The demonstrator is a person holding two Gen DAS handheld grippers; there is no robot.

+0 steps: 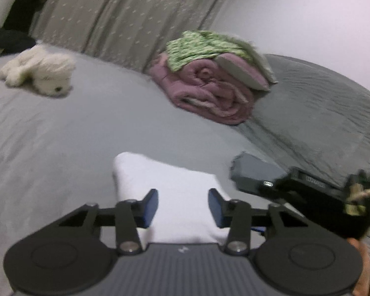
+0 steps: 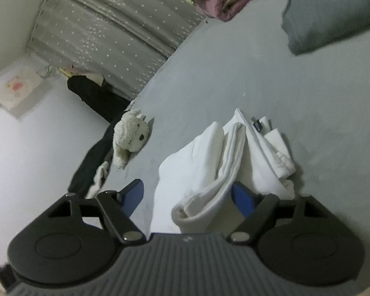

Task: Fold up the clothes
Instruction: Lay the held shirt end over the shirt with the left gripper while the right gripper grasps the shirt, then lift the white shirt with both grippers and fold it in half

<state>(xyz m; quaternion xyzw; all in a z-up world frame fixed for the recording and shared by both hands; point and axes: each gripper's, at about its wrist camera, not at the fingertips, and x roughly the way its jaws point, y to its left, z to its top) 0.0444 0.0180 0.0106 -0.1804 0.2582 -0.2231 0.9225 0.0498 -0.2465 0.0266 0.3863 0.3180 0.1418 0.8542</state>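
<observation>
A white plush dog (image 1: 40,72) lies on the grey bed (image 1: 74,128) at far left. A rolled pink blanket (image 1: 207,91) sits far right, a green patterned cloth (image 1: 197,48) draped on top, beside a grey pillow (image 1: 320,113). Star-patterned grey curtains (image 1: 116,14) hang behind.

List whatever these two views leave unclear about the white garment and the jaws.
- White garment, left wrist view: near edge hidden behind the left gripper; type untellable.
- Right wrist view: label too small to read.
- Right gripper: jaws apart, but cloth covers one blue pad, so contact is unclear.
- Left wrist view is motion-blurred.
</observation>
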